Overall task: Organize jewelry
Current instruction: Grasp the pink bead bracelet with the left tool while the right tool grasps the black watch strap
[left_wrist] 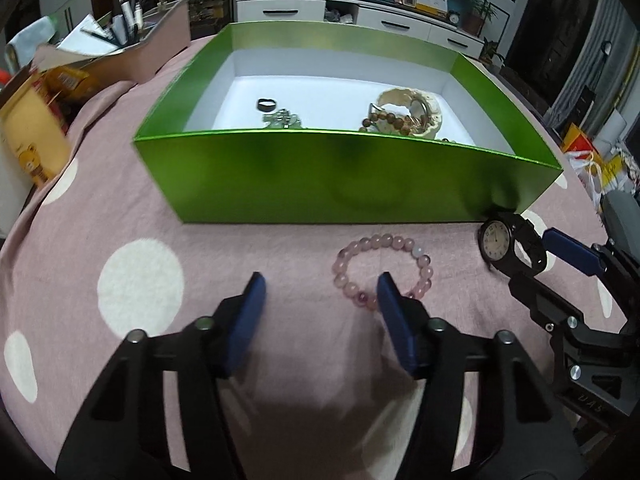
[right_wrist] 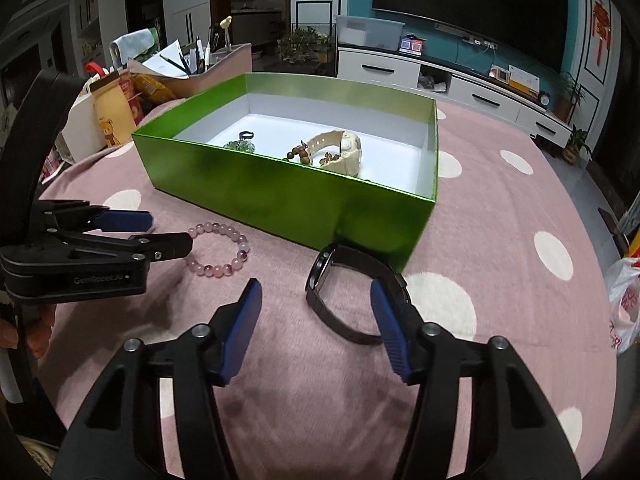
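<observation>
A pink bead bracelet (left_wrist: 384, 268) (right_wrist: 220, 250) lies on the pink dotted cloth in front of a green box (left_wrist: 320, 176) (right_wrist: 288, 196). My left gripper (left_wrist: 320, 286) (right_wrist: 170, 232) is open, its right finger over the bracelet's near edge. A black wristwatch (left_wrist: 508, 244) (right_wrist: 344, 284) lies by the box's near right corner. My right gripper (right_wrist: 314, 296) (left_wrist: 536, 252) is open around the watch's strap. The box holds a beige watch (right_wrist: 340, 148), brown beads (left_wrist: 384, 120), green beads (left_wrist: 282, 118) and a black ring (left_wrist: 267, 104).
A pink organizer with pens (left_wrist: 132, 40) and snack packets (left_wrist: 36, 120) stand at the back left. A white plastic bag (right_wrist: 626, 296) lies at the table's right edge. A TV cabinet (right_wrist: 452, 80) stands beyond the table.
</observation>
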Action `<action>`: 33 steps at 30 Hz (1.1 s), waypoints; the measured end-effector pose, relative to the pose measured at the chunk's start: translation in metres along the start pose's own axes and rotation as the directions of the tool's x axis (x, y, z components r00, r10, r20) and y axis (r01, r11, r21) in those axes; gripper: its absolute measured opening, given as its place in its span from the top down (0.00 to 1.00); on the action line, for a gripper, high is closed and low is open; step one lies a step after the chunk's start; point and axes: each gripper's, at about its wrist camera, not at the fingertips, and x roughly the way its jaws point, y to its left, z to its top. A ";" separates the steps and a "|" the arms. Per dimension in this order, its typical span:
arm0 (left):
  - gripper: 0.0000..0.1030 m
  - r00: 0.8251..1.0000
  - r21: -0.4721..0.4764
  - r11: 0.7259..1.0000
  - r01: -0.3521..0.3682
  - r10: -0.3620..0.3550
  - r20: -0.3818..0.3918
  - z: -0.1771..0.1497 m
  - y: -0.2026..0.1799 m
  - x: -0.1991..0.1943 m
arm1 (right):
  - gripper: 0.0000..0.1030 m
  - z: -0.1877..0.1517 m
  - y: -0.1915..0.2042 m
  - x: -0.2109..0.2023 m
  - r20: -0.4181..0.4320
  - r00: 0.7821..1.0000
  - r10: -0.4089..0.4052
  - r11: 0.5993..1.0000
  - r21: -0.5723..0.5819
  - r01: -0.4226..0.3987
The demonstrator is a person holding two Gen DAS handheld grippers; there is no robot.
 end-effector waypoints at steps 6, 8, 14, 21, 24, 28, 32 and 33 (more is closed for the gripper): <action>0.64 1.000 0.064 0.998 -0.007 0.006 0.003 0.005 -0.013 0.009 | 0.52 0.001 -0.003 0.012 -0.022 1.000 -0.019 1.000 -0.012 0.018; 0.66 1.000 0.084 0.996 -0.008 0.008 0.010 0.003 -0.016 0.011 | 0.54 0.001 -0.004 0.014 -0.029 0.999 -0.024 1.000 -0.012 0.023; 0.88 1.000 0.103 0.995 0.005 -0.007 0.023 0.003 -0.013 0.010 | 0.68 0.001 -0.006 0.023 -0.049 0.998 -0.024 1.000 -0.014 0.023; 0.93 0.999 0.061 0.998 0.034 -0.035 0.020 0.002 -0.005 0.008 | 0.88 0.000 -0.007 0.022 -0.046 0.999 -0.010 1.000 0.006 0.011; 0.93 0.999 0.054 0.997 0.045 -0.047 0.028 0.000 -0.003 0.003 | 0.88 0.000 -0.012 0.016 -0.036 0.999 -0.005 1.000 0.030 0.006; 0.93 0.996 0.049 0.997 0.063 -0.066 0.054 -0.001 0.000 -0.011 | 0.89 -0.001 -0.017 0.006 -0.016 1.000 0.003 0.998 0.061 -0.002; 0.93 0.993 0.048 0.996 0.077 -0.081 0.086 0.002 0.002 -0.029 | 0.89 -0.003 -0.021 -0.010 0.014 1.000 0.012 0.997 0.080 -0.013; 0.93 0.992 0.049 0.995 0.081 -0.085 0.095 0.003 0.003 -0.035 | 0.89 -0.003 -0.021 -0.014 0.023 1.000 0.013 0.996 0.084 -0.015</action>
